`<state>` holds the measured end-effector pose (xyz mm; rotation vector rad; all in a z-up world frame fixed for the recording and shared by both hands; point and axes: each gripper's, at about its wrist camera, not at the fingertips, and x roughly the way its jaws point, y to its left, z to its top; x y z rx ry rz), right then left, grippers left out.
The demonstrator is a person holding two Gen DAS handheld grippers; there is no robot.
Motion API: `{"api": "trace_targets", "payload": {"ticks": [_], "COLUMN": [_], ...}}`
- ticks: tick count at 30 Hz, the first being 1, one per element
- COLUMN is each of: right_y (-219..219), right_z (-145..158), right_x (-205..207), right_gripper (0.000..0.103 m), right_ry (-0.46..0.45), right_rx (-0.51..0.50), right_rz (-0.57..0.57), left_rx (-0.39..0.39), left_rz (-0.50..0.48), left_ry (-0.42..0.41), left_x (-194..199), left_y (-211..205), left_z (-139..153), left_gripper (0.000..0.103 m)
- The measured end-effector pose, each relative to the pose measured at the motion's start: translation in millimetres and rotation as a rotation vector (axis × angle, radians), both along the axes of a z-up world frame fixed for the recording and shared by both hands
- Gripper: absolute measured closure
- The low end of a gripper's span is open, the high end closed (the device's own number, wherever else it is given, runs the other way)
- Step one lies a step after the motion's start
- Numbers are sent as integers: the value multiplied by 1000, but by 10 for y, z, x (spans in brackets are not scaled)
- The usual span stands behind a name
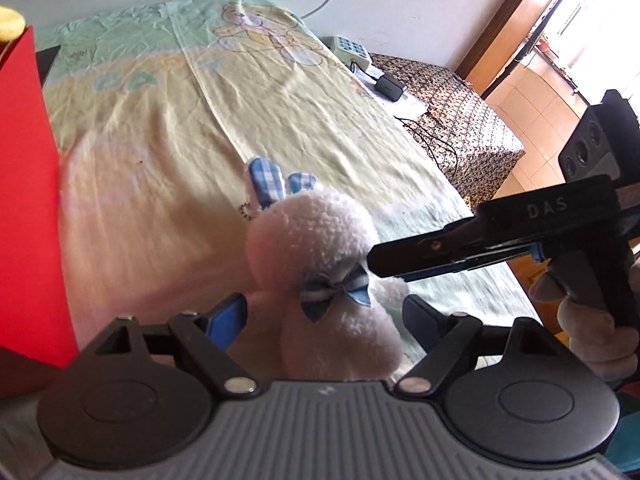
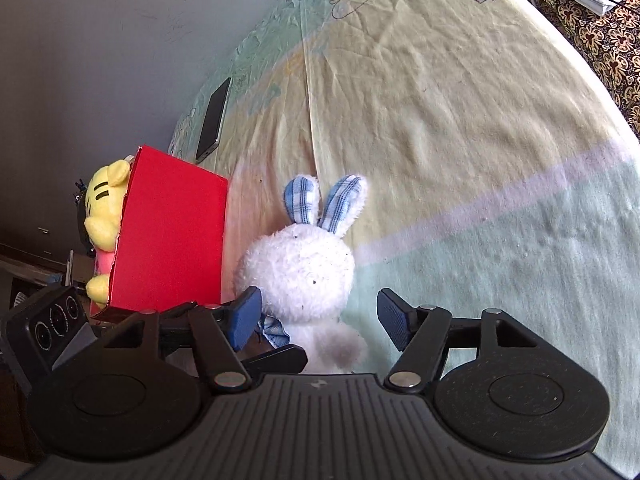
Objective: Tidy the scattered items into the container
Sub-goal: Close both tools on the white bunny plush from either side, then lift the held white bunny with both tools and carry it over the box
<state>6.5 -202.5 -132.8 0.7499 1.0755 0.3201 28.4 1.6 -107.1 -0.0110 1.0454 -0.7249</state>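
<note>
A white plush bunny (image 1: 320,248) with blue checked ears and a blue bow stands upright on the bed sheet (image 1: 168,152). It sits between the fingers of both grippers. My left gripper (image 1: 324,316) is open, its pads flanking the bunny's body with a little gap. My right gripper (image 2: 320,316) is open around the bunny (image 2: 300,268), the right pad clearly apart from it. One right finger (image 1: 440,252) reaches the bunny's neck in the left wrist view. The red box (image 2: 172,240) stands just left of the bunny, with a yellow plush toy (image 2: 104,208) inside.
A dark phone (image 2: 212,120) lies on the sheet beyond the red box (image 1: 28,200), near the wall. At the bed's far right a patterned cloth (image 1: 460,120) carries a keypad device (image 1: 350,50), an adapter and cables. A hand (image 1: 592,320) grips the right tool.
</note>
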Motion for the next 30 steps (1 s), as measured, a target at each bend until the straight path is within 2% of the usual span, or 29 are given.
{"api": "trace_targets", "payload": {"ticks": [3,5,7,9,12,14,19,22,27,30], "right_y": [81,116,170,200,192,175,128,103,264,467], "right_z": [-71,-117,-166,-211,-224,-186,54,240,704,970], "right_x": [95,139,177,195,183,141,-40,-134,-219,-219], "right_gripper": [34,33,33,33,42,43,44,44,43,43], "right_ry": [1,7,17,28,36,40,-12,-53,-193,-294], "right_rx": [7,38,60,88,138,144,136,137,93,74], "right_rz": [5,8,16,17,18,19,21,7,3,15], "left_rx": [3,22,27,25,41,55,42,46,16,-27], "left_rz": [24,28,31,36,35,28,14,-18,-40,-27], "left_ry": [29,45,41,37,21,5,-1,-59,-160,-217], "left_x": [80,134,121,115,74,29,-62,-167,-282,-291], "left_y": [-44,-68,-76,-76,-100,-110,-95,-152,-126,6], "left_z": [-57,-134,-155,-140,-101,-72,47,187,497,735], "left_gripper": [18,23,22,25,29,31,35,35,35,35]}}
